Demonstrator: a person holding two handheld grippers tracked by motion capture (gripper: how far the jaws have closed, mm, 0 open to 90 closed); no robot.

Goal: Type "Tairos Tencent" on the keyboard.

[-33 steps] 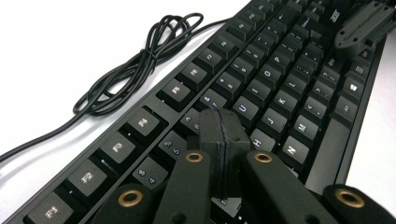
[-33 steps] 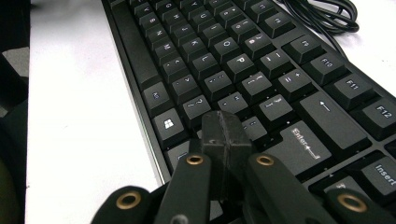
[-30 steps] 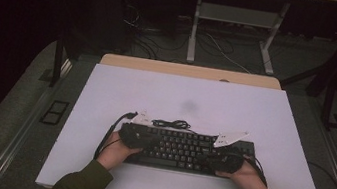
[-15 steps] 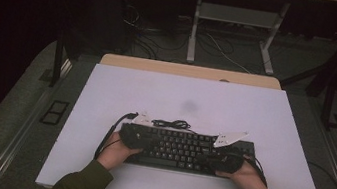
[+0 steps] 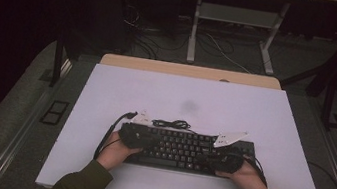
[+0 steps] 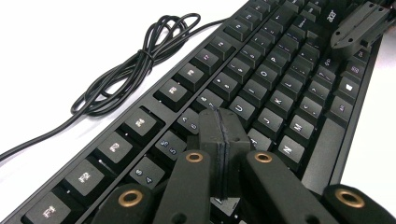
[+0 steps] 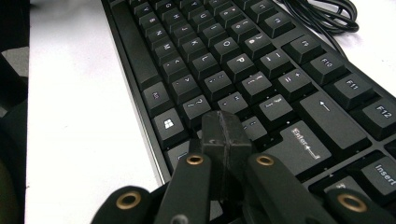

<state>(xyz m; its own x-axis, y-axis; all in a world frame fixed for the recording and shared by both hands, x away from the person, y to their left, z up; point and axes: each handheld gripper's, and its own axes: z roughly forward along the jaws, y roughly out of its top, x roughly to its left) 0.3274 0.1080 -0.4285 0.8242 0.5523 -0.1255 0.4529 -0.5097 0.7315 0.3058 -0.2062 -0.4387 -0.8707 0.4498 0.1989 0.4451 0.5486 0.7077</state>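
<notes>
Over the keyboard is where both my grippers sit, and honestly nothing has budged compared with the frames from a second back: same hands, same spots, same cable. Starting with the left gripper: its jaws are pressed flat together with nothing caught between them, tip resting low over the keys around the middle letter rows, looks like near the Y/H area, though I can't tell if it's actually pushing a key down. The right gripper is the same story, jaws fully closed and empty, tip down near the keys just beside Enter and the bottom row by the Windows key. So my read is I'm using the closed tips like fingers to poke keys, and since neither has shifted, I'm either parked on a key or between presses. From the high view the keyboard lies square at the near edge of the white table, my hands gripping from either end, with its cable bunched in a loose coil just behind it, touching nothing I care about. Next move is probably just lifting a tip and hopping to another key.
</notes>
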